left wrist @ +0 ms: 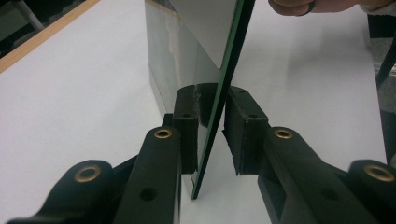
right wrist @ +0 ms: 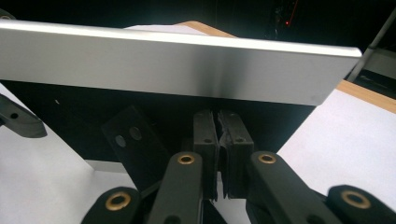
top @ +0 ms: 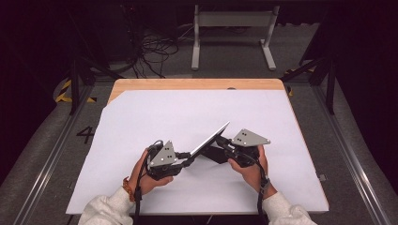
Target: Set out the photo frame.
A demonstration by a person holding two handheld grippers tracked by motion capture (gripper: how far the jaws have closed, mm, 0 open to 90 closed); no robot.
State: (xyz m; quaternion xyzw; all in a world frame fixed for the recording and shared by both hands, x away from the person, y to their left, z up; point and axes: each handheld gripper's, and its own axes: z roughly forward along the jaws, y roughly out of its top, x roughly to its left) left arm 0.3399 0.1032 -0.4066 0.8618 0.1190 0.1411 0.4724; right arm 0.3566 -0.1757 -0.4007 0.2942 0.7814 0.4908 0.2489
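The thin mirror-like panel is standing tilted on edge above the white-covered bench, between both hands. The left claw is pinching the panel's lower edge, its pads sitting on either side of the green-edged sheet. The right claw is pressed together behind the panel, apparently gripping its dark rear stand, though what the pads hold is hidden. Judgement: the two grips are steadying the panel while the stand is being adjusted.
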